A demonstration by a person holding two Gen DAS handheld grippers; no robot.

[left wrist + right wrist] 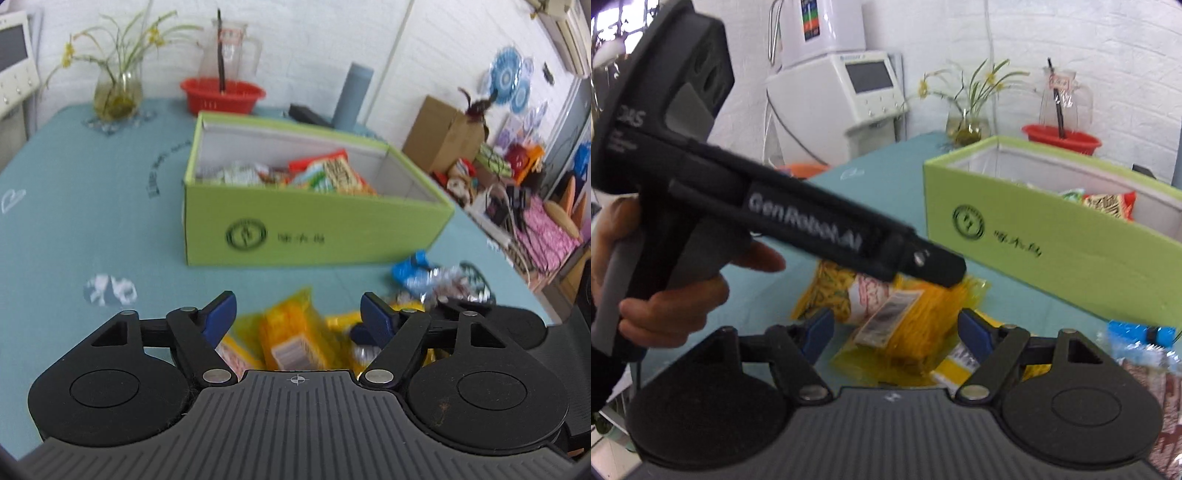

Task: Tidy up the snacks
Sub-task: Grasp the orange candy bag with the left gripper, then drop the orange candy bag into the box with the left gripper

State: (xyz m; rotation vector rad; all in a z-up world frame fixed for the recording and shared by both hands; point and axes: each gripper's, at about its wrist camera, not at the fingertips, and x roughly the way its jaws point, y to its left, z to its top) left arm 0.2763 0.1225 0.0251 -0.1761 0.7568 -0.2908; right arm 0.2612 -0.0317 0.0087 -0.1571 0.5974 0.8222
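Both tongs [298, 314] [895, 330] agape, level above yellow packets [291, 332].

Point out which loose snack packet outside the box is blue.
The blue packet right of the yellow packets, by the green box's front corner; the others are yellow.

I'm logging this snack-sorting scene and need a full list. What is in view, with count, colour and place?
box: one, lime green, mid table, snack packets inside
yellow snack packets: a pile, count unclear, on the table before the box
blue packet: one, with silvery wrappers, right of the pile
basket: one, red, far table edge
jug: one, clear, behind the basket
vase: one, clear glass, yellow flowers, far left
tumbler: one, grey-blue, behind the box
table: one, teal cover
white machine: one, beyond the table
left gripper: black, blue fingers, open above the pile
right gripper: same, open
hand: one, holding the left gripper's handle
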